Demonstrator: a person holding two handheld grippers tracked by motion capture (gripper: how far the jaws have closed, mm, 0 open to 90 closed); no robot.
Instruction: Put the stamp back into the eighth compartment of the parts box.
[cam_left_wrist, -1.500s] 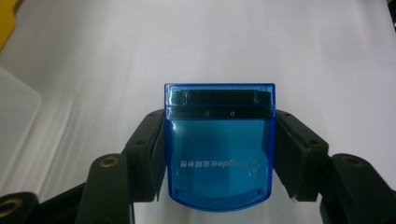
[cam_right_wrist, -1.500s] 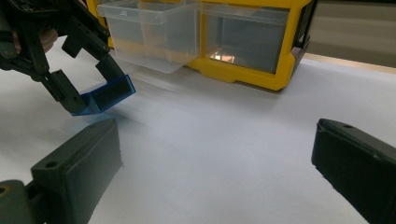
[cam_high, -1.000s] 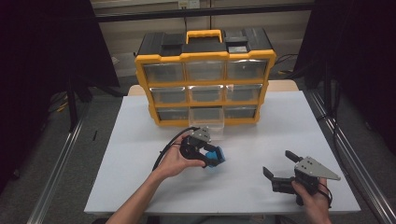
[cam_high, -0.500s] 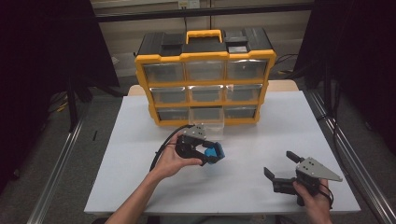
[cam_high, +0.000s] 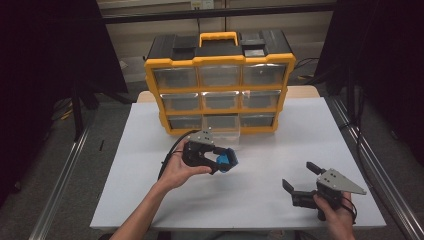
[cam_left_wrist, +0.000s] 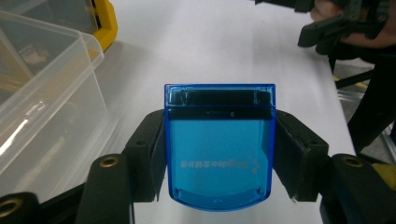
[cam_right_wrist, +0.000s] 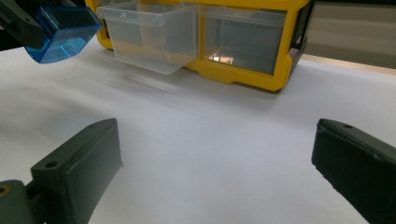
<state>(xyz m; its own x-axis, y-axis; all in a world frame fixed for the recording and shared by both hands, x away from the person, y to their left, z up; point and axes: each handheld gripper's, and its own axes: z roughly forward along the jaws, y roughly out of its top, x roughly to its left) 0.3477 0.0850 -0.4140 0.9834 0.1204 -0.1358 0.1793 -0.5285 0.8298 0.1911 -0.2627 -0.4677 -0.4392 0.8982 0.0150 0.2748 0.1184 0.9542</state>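
Blue translucent plastic marks the thing in hand: a small blue box clamped by its two side walls in the left claw, held above the white table just in front of the yellow organiser. The right claw rests near the right front of the table with its jaws wide apart and nothing between them.

One clear drawer in the bottom row, the middle one, stands pulled out toward the near side; it looks empty, though its floor is partly hidden. The neighbouring drawer to its right is shut and shows a small coppery item through its front. The other drawers are too dim to read.

To judge by this, the step is carrying the box to the pulled-out drawer. Doing it well means lifting it clear of the drawer's front rim, keeping it level so it does not slip between the pads, lowering it inside before letting go, and keeping the trailing cable off the drawer.
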